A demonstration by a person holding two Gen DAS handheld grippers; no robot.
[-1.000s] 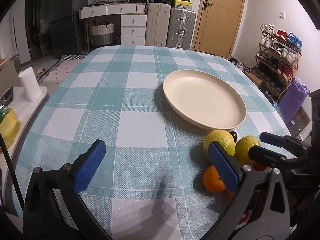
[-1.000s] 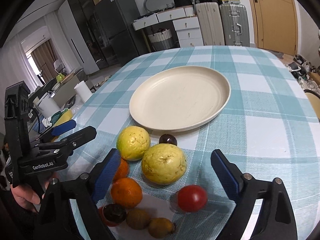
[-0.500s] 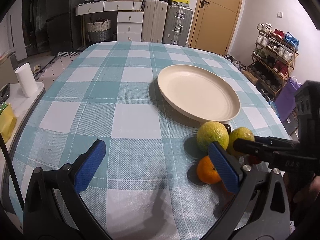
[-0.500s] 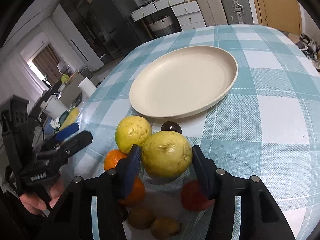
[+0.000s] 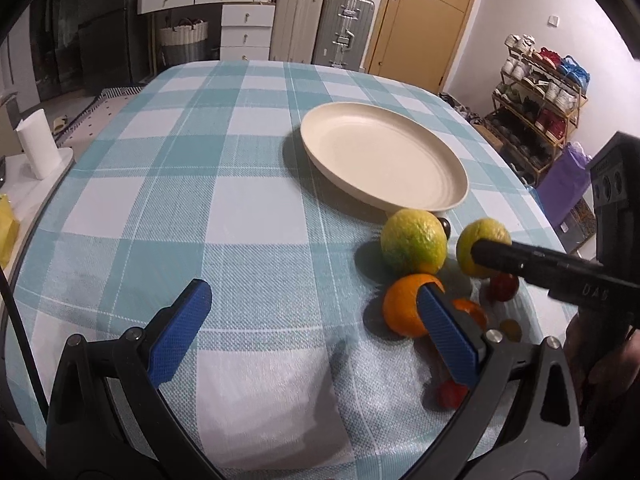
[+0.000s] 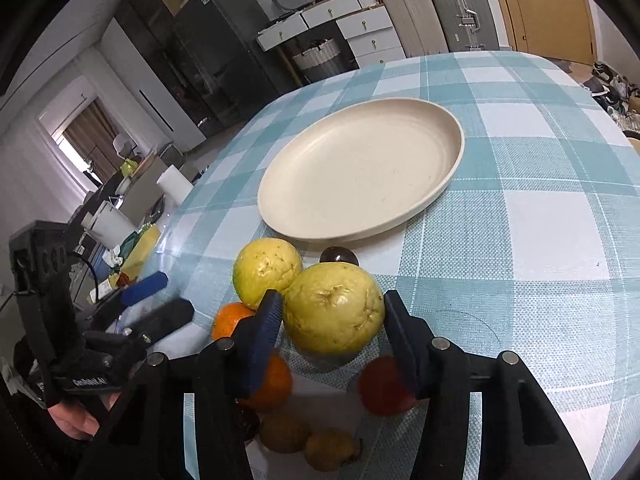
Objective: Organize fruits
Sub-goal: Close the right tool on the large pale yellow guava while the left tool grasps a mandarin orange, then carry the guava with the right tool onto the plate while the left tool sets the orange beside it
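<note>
While the left gripper (image 5: 316, 332) was held apart over bare tablecloth (image 5: 240, 208), the right gripper (image 6: 332, 332) was clamped on the near yellow-green fruit (image 6: 334, 308), just beside the empty plate (image 6: 360, 168).

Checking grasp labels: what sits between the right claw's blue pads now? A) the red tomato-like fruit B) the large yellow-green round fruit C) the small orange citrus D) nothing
B: in the right wrist view the right claw has its blue pads on either side of the large yellow-green round fruit, pressing its sides; the round cream plate holds nothing.
</note>
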